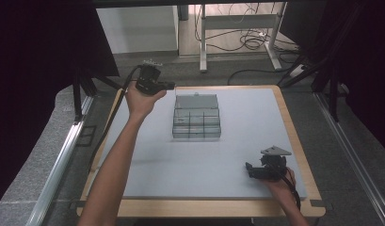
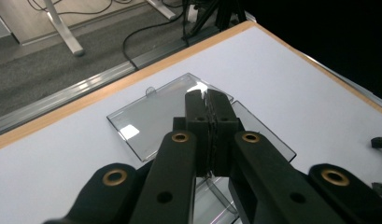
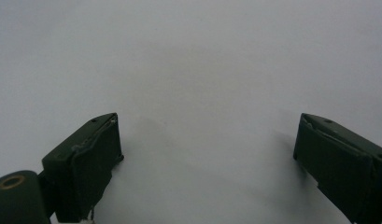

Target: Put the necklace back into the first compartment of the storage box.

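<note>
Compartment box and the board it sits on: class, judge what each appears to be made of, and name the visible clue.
Compartment box: likely clear, glossy plastic; the table shows through its open lid, which catches glare. Board: seemingly wood or plywood, a tan edge around a matte pale grey top, perhaps a mat or laminate.

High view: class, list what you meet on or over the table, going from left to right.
Left hand-held gripper, jaws shut, held above the table's far left → clear compartment box with its lid open, on the grey mat → right hand-held gripper, jaws open, near the front right corner.
</note>
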